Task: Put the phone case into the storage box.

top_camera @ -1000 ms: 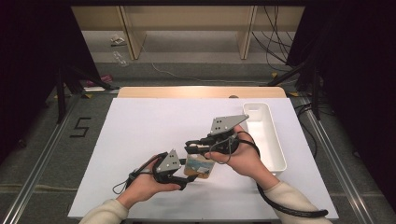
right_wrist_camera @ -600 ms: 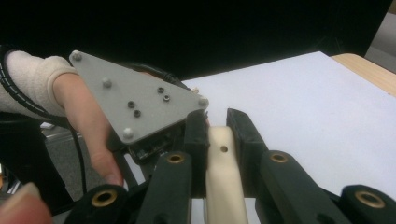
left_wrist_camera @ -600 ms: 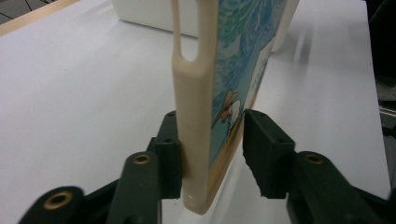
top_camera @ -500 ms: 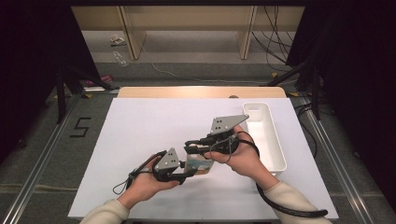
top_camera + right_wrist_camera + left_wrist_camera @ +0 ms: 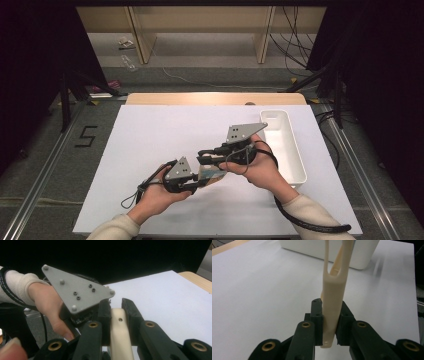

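I judge the handover about half done: my left gripper (image 5: 199, 184), whose jaws have just been closing, now pinches the handle of the cream tool (image 5: 333, 312), while my right gripper (image 5: 204, 156) is clamped on its other handle end (image 5: 119, 332). What is left is for 1 gripper to let go and the tool, held above the white table (image 5: 150, 135) between both hands, to go to the white bin (image 5: 295, 155) nearby, I guess.

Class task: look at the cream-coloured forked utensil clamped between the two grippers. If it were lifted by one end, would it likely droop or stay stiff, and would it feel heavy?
The cream utensil probably stays stiff: it runs straight out from the left gripper, whose jaws just closed on its handle. It looks thin and plastic-like, so likely light. Its two slim prongs may flex or snap if levered.
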`<state>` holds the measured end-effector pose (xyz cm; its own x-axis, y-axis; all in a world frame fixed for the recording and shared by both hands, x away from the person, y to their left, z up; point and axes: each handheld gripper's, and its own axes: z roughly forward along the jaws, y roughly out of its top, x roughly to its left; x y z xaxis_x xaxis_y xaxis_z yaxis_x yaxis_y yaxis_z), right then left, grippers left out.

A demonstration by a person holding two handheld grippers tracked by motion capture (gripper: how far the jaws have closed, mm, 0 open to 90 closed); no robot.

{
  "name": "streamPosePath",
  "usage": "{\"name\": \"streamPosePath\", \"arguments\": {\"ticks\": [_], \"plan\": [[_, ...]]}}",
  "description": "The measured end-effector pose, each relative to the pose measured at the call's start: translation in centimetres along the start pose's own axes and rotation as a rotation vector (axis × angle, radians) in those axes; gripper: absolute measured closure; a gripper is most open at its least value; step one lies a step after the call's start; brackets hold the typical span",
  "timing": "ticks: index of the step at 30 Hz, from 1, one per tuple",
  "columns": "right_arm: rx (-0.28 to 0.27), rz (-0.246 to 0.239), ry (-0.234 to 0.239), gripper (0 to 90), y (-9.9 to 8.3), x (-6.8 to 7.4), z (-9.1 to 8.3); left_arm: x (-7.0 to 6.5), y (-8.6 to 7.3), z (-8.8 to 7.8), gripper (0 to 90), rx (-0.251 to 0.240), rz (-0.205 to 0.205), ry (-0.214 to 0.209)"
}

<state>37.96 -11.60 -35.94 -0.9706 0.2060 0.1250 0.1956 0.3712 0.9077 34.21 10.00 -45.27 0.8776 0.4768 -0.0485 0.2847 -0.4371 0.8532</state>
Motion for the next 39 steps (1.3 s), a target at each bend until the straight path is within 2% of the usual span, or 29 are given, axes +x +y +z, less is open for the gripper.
{"name": "streamPosePath", "arguments": {"ticks": [2,14,20,26,32,39], "plan": [[0.001,0.0,0.0,78.7,0.0,-0.01,0.01,0.0,0.0,-0.02,78.6,0.006,-0.004,-0.014],[0.001,-0.004,-0.005,76.8,-0.04,-0.05,0.04,-0.01,0.07,-0.09,78.9,0.012,-0.005,-0.019],[-0.006,-0.011,-0.016,70.1,-0.08,-0.11,0.06,-0.01,0.08,-0.15,78.9,0.015,0.001,-0.015],[-0.021,-0.019,-0.035,59.0,-0.19,-0.3,0.11,0.01,0.16,-0.26,78.9,0.017,0.002,-0.01],[-0.045,-0.016,-0.048,42.9,-0.31,-0.56,0.17,-0.04,0.18,-0.27,78.9,0.013,0.005,-0.008],[-0.087,0.001,-0.057,30.9,-0.32,-0.79,0.1,0.01,0.17,-0.32,79.0,0.016,0.003,-0.001]]}}
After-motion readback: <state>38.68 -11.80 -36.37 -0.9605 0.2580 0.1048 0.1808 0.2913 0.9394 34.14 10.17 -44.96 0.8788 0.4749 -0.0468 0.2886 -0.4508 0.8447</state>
